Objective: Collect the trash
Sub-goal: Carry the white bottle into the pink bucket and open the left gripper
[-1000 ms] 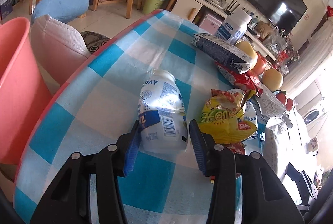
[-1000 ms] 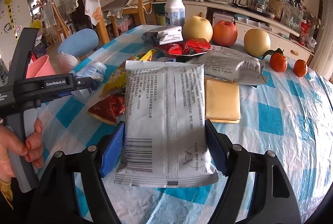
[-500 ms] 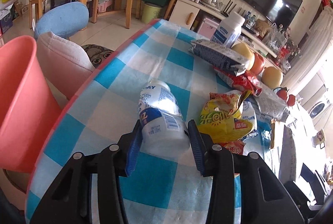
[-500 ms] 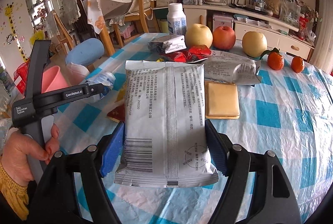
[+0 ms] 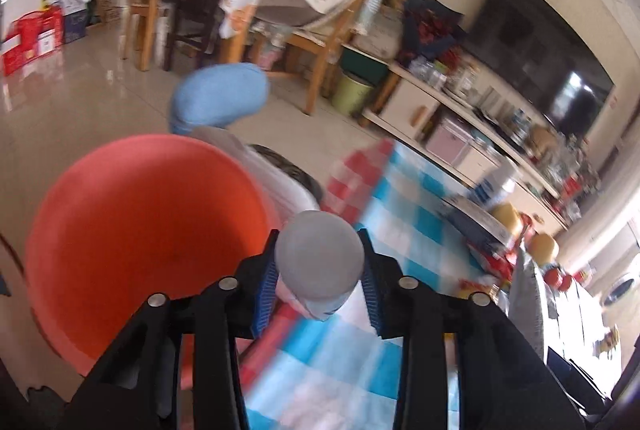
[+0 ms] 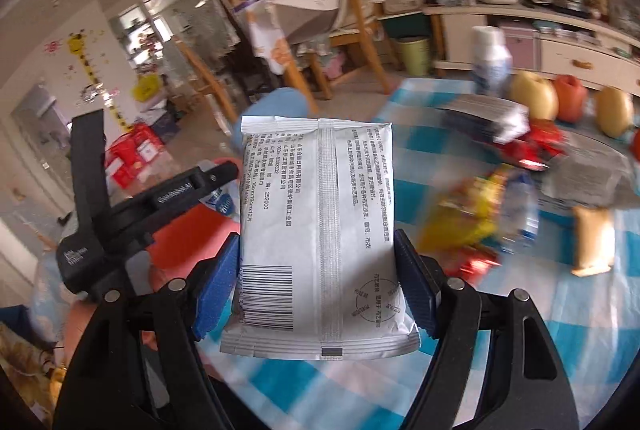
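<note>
My left gripper (image 5: pixel 319 250) has a white plastic bottle (image 5: pixel 320 270) between its blue pads, end-on to the camera; the jaws are closing and press on it. It hangs at the table's edge, beside the open mouth of a red bin (image 5: pixel 140 230) on the floor. My right gripper (image 6: pixel 318 242) is shut on a silver snack packet (image 6: pixel 304 190), lifted above the blue checked table (image 6: pixel 560 310). In the right wrist view the red bin (image 6: pixel 188 230) lies below and to the left, with the bottle (image 6: pixel 220 202) over it.
Left on the table are a yellow snack bag (image 6: pixel 460 214), red wrappers (image 6: pixel 528 146), a tan flat pack (image 6: pixel 592 242), a tall white bottle (image 6: pixel 490 62) and fruit (image 6: pixel 536 98). A blue stool (image 5: pixel 218 98) and wooden chairs (image 5: pixel 320 42) stand beyond the bin.
Both grippers rose and swung left off the table toward the red bin. The bottle left the cloth in the left gripper and turned end-on. The packet stays in the right gripper.
</note>
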